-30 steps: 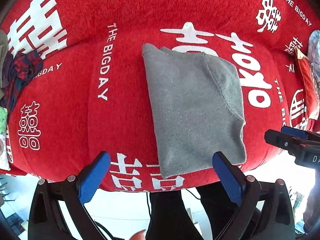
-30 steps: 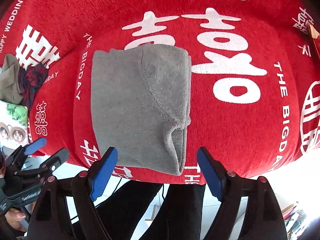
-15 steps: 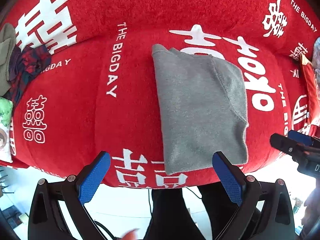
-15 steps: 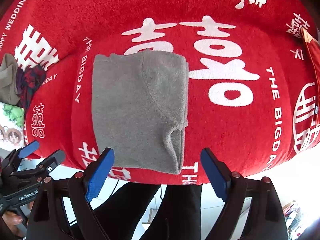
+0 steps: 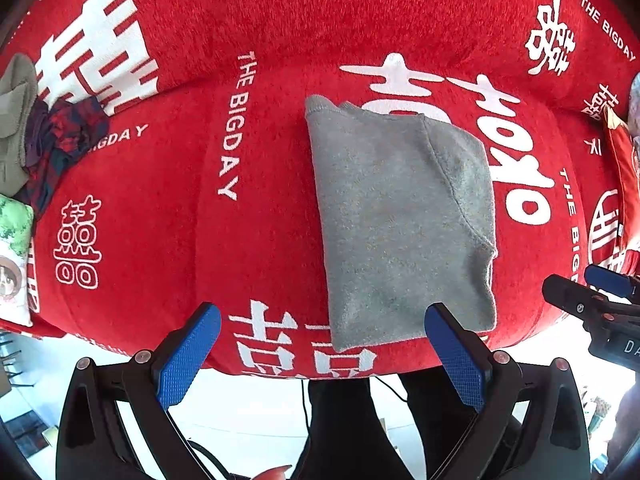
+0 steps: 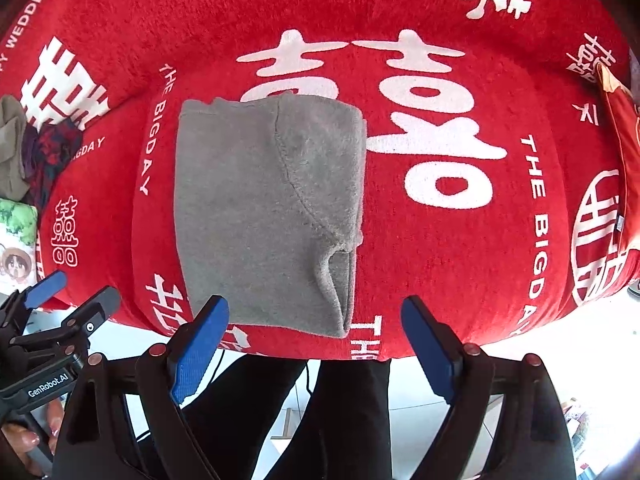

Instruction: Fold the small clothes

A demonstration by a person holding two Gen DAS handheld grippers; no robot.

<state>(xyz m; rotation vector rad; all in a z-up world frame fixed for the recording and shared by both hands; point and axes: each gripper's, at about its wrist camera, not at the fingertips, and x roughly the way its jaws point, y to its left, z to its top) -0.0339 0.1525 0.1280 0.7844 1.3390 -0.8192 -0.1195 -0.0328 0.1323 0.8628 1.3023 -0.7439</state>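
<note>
The left gripper (image 5: 322, 344) hangs above the near edge of the red cover (image 5: 256, 240), its blue pads spread wide with nothing between them; only the pads and the black finger frames show, the rest being cut off by the bottom of the picture. The right gripper (image 6: 314, 346) likewise stands wide apart and empty, its left pad overlapping the near hem of the folded grey garment (image 6: 268, 208) in the view, though whether it touches the cloth cannot be told. The garment lies flat on the red cover, folded into an upright rectangle, with a curved seam running down its right part and a small loose fold gaping at the near right corner; what kind of clothing it is cannot be made out. Each wrist view catches the other gripper only at its edge, partly cropped. At the far left, a crumpled heap of dark patterned and olive clothes (image 5: 36, 136) is half cut off, and a printed cushion (image 5: 14, 256) below it shows only a strip. Below the cover, dark trouser legs (image 6: 328, 412) are visible.
</note>
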